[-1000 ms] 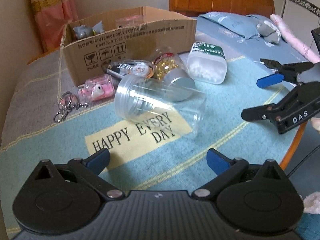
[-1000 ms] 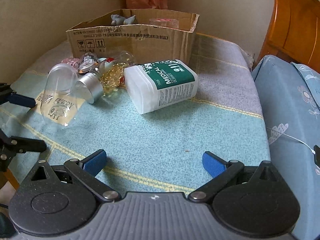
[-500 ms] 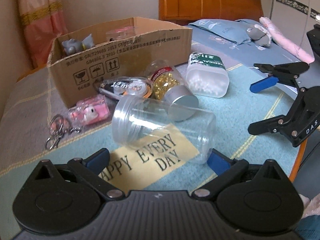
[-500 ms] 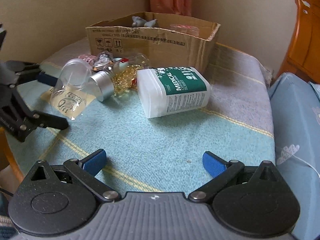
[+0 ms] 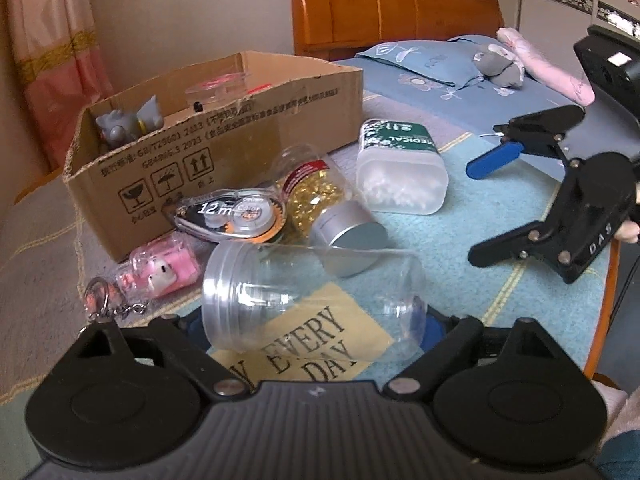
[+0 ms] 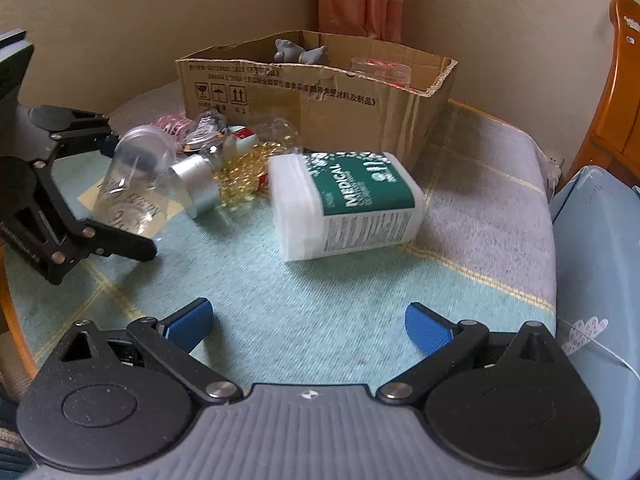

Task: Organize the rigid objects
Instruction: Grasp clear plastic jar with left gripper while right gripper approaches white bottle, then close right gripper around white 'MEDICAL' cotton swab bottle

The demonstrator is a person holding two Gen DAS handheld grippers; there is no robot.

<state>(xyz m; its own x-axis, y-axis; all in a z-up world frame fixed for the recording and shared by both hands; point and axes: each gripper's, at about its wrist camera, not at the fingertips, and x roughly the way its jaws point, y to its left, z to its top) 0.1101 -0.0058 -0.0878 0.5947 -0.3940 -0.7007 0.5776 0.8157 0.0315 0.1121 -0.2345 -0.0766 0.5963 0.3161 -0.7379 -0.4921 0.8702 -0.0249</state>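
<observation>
A clear plastic jar, cylindrical with a ribbed threaded neck, lay on its side on the table's woven cloth, in front of the corrugated cardboard box. The left gripper angled downward, its blue-padded fingers closing around the jar's two ends. The right gripper tilted down too, fingers spread wide and holding nothing.

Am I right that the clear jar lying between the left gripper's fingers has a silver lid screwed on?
Not quite. The clear jar does lie on its side between the left gripper, whose jaws are closing, but its threaded mouth is open, with no lid. The silver lid belongs to the bottle of gold capsules behind it. The left wrist view shows this.
</observation>
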